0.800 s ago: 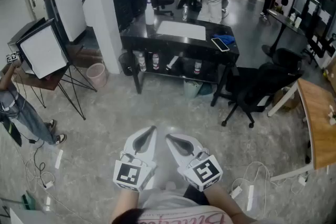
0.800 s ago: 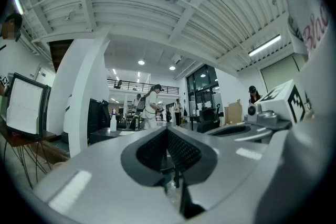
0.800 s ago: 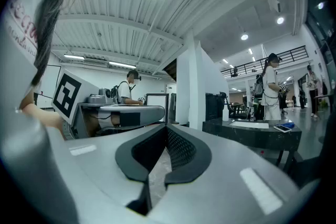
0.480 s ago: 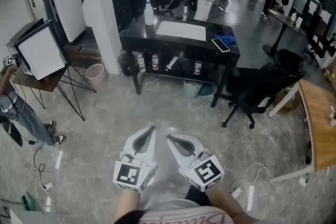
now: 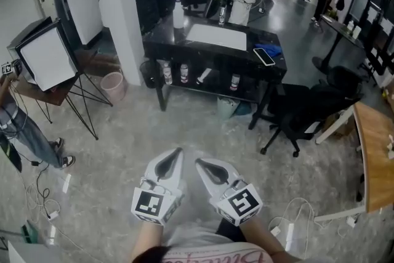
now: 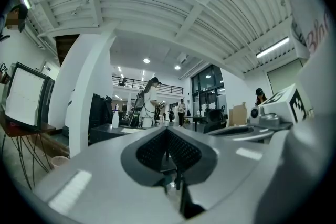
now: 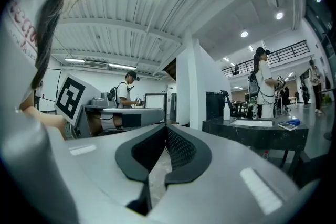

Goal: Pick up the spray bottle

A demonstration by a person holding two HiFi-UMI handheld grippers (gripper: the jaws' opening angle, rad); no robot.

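Observation:
The spray bottle (image 5: 178,14), white with a pale trigger top, stands upright on the far left end of the black table (image 5: 209,49). It also shows small in the left gripper view (image 6: 115,119) and in the right gripper view (image 7: 226,111). My left gripper (image 5: 174,154) and right gripper (image 5: 203,164) are held side by side close to my body, well short of the table, pointing level toward it. Both are shut with nothing between their pads (image 6: 167,131) (image 7: 166,128).
On the table lie a white mat (image 5: 217,36), a phone (image 5: 264,56) and a blue cloth (image 5: 275,50); bottles line its lower shelf (image 5: 184,74). A black office chair (image 5: 301,111) stands to the right, a light panel on a stand (image 5: 46,61) and a pink bin (image 5: 113,87) to the left. Cables lie on the floor.
Both grippers have stayed where they were, still shut. The view has shifted slightly, and the person in white beyond the table has moved.

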